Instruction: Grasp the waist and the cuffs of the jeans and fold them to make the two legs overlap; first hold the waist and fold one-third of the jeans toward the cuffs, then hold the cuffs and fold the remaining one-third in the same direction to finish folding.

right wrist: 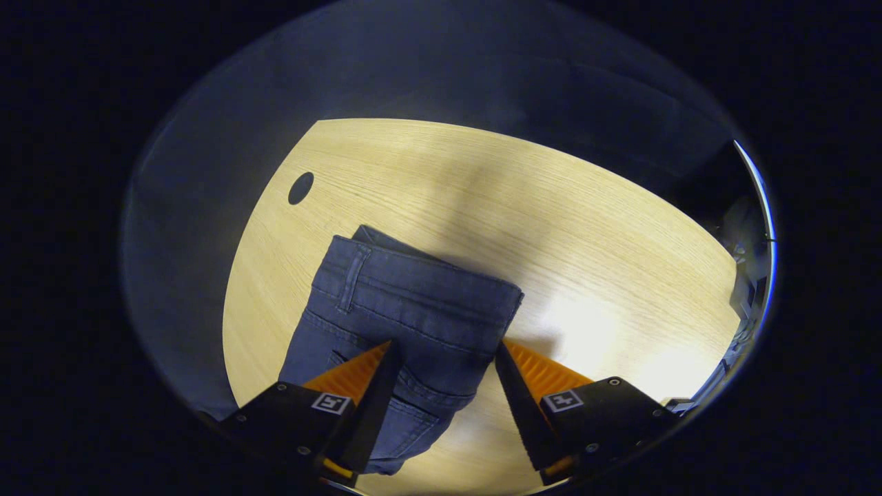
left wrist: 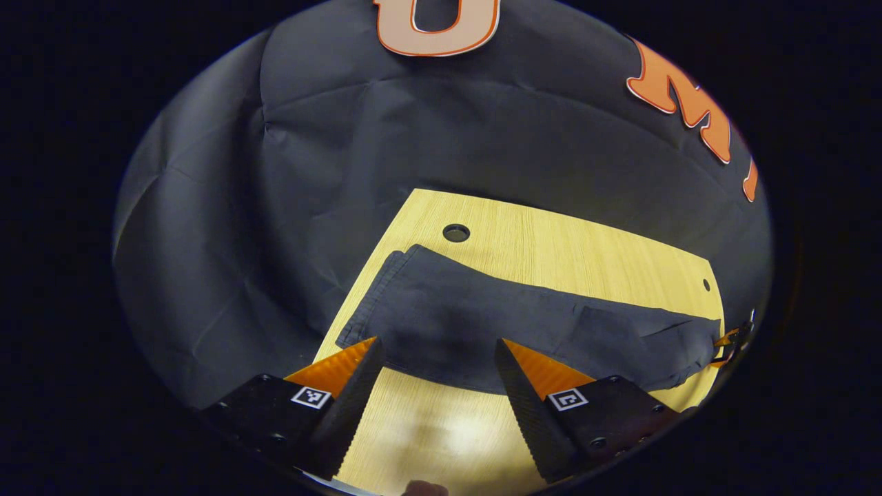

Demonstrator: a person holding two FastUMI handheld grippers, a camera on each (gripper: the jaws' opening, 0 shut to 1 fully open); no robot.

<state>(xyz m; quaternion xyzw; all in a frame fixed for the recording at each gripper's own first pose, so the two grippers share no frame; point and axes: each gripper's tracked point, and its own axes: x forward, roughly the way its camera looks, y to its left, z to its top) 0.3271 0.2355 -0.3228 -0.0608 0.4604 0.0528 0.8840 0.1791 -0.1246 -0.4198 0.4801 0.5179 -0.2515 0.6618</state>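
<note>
Dark blue jeans point(left wrist: 482, 324) lie flat on the wooden table point(left wrist: 551, 248), legs overlapped. The cuffs point(left wrist: 375, 296) are at the left end in the left gripper view and the waist runs off to the right. My left gripper point(left wrist: 437, 342) is open, its tips just above the near edge of the legs by the cuffs. In the right gripper view the waistband point(right wrist: 413, 289) with a belt loop lies ahead. My right gripper point(right wrist: 446, 344) is open over the seat of the jeans point(right wrist: 427, 372), one finger on each side of the cloth and neither pressing on it.
The table has a round cable hole point(left wrist: 455, 232) behind the cuffs and a small hole point(left wrist: 706, 284) at the far right. The same cable hole point(right wrist: 300, 187) shows left of the waist. Bare tabletop point(right wrist: 586, 275) stretches right of the waist. Black cloth walls surround the table.
</note>
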